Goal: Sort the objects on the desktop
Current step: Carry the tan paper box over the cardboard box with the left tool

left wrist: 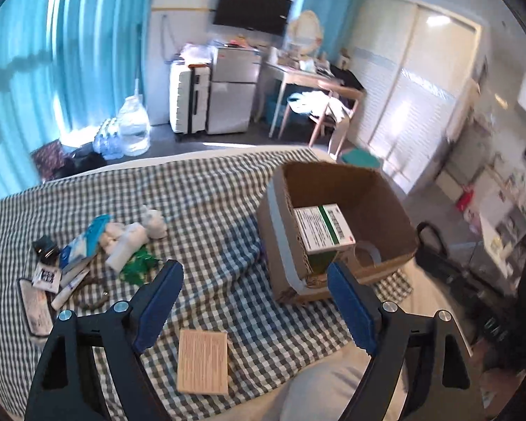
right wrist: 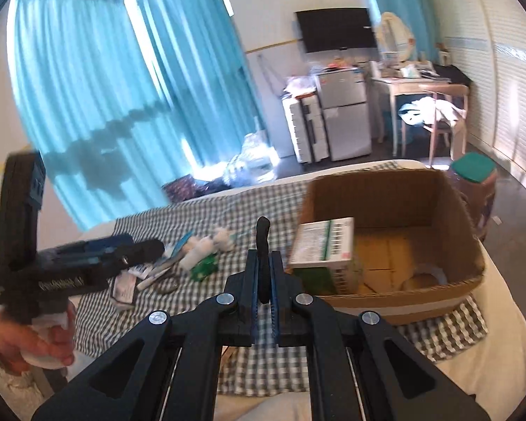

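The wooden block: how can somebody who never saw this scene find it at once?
Start from the checkered cloth on the bed. The wooden block lies flat at its near edge, alone, between the open left gripper's fingers. It is plain, pale and grooved, unlike the cluttered pile.

both wrist views raised, angled down, sharing cardboard box [left wrist: 336,224]

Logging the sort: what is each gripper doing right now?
Left gripper: jaws open, nothing between them.
Right gripper: jaws shut on a thin black object.
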Motion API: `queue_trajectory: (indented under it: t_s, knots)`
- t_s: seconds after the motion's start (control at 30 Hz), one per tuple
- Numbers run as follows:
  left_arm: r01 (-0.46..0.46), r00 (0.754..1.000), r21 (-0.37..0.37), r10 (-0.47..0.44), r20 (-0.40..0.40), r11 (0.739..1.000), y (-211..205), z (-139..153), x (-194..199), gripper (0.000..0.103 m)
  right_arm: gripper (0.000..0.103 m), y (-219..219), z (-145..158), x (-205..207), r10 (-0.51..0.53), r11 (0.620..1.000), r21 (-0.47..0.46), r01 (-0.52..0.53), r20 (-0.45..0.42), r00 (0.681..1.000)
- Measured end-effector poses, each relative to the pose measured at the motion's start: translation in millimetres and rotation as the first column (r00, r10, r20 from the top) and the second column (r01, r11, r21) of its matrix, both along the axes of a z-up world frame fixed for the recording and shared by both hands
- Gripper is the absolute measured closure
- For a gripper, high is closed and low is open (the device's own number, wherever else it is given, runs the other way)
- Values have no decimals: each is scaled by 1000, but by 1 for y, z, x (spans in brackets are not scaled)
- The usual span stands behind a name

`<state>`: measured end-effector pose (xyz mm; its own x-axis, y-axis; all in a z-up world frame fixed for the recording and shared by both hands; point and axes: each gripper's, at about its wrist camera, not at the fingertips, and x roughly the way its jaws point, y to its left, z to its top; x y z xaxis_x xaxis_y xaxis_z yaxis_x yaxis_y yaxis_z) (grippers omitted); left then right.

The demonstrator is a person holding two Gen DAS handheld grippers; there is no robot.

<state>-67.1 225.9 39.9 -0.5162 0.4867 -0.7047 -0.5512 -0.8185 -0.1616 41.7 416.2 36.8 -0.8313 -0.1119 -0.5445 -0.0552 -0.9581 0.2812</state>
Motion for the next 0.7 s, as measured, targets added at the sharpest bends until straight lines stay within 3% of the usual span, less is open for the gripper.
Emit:
queue_trajectory:
  t_s: [0.1, 0.3, 0.4, 0.5, 0.6, 0.7]
  knots:
    - [-17, 1000, -61, 18, 17, 998, 3, -32, 1, 0, 97, 13, -14, 1, -23, 1000, -14, 23, 29, 999]
    - [-76, 983, -241, 113, 143, 968, -16, -136, 1, 0, 97, 12, -51, -11, -14, 997, -71, 21, 92, 996]
    - [-89, 965, -277, 152, 215, 957, -29, -180, 1, 0, 98, 4, -60, -14, 9, 998, -67, -2, 104, 995]
    - [-76, 953, -304, 159, 258, 950, -31, -209, 1, 0, 97, -1, -68, -17, 25, 997, -70, -17, 118, 993]
    - [-45, 950, -276, 127, 287, 960, -28, -223, 3, 0, 97, -2, -73, -19, 30, 998, -66, -21, 133, 991]
    - [-36, 937, -322, 144, 319, 946, -24, -241, 0, 0, 97, -2, -79, -24, 31, 997, -76, -20, 147, 989]
